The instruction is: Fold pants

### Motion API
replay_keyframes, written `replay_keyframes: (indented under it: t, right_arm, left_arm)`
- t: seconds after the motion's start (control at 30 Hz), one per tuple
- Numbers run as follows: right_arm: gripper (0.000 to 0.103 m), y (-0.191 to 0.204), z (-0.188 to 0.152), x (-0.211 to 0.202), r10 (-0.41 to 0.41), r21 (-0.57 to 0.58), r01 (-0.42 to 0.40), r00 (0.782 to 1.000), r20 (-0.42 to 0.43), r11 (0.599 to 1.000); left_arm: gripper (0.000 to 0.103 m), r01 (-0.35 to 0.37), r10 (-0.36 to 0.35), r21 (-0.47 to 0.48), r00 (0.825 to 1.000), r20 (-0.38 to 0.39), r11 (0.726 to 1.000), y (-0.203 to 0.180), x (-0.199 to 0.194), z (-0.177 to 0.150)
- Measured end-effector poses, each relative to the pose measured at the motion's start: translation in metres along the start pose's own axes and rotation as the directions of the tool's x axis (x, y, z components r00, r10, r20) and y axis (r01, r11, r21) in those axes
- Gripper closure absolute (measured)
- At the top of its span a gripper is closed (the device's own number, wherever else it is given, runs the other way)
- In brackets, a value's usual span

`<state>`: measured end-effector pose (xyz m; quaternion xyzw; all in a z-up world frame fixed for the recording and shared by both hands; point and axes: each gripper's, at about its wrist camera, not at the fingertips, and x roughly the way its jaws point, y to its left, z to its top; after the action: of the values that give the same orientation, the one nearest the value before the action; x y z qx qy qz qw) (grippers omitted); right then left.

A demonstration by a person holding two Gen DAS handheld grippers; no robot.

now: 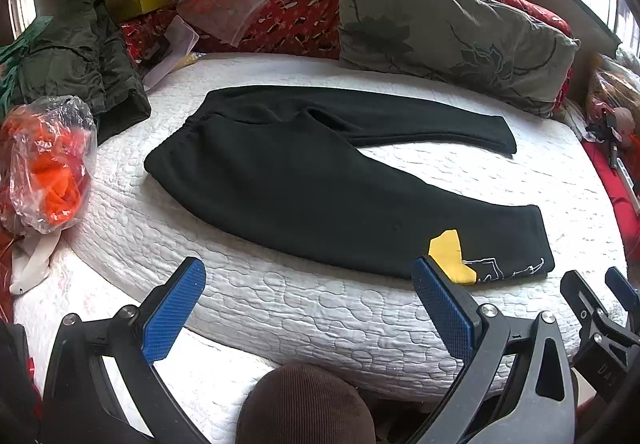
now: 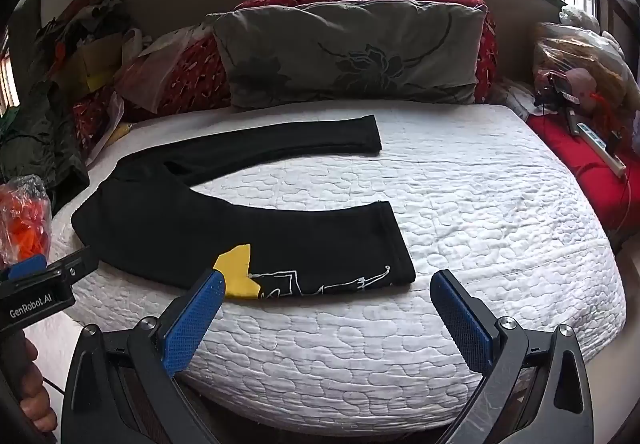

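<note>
In the left wrist view, a pair of black fleece pants is seen spread flat on a white quilted mattress, waistband toward the left and both legs run out to the right, parted in a V. This lay-out leaves every edge open to be reached. A yellow patch with white line drawing is shown near the cuff of the nearer leg. The left gripper is held above the near mattress edge with its blue-padded jaws wide apart and nothing between them. A grey flowered pillow is propped at the far side, and an orange item in clear plastic lies off to the left, clear of the garment.

In the right wrist view, the right gripper is likewise held with jaws spread and empty, aimed just short of the nearer cuff. The pose is judged a ready stance before a first grasp; no fold is yet made.
</note>
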<state>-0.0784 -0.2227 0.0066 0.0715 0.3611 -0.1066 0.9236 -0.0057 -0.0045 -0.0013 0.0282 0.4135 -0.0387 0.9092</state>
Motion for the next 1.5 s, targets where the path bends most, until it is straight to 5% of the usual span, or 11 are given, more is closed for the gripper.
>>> replay_keyframes:
  t: [1.5]
  right_arm:
    - [0.0,-0.011,-0.005,0.0,-0.021,0.027,0.021,1.0,0.002,0.999]
  left_arm:
    - [0.0,-0.034,0.036,-0.055,0.999,0.036,0.998,0.012,-0.009,0.0]
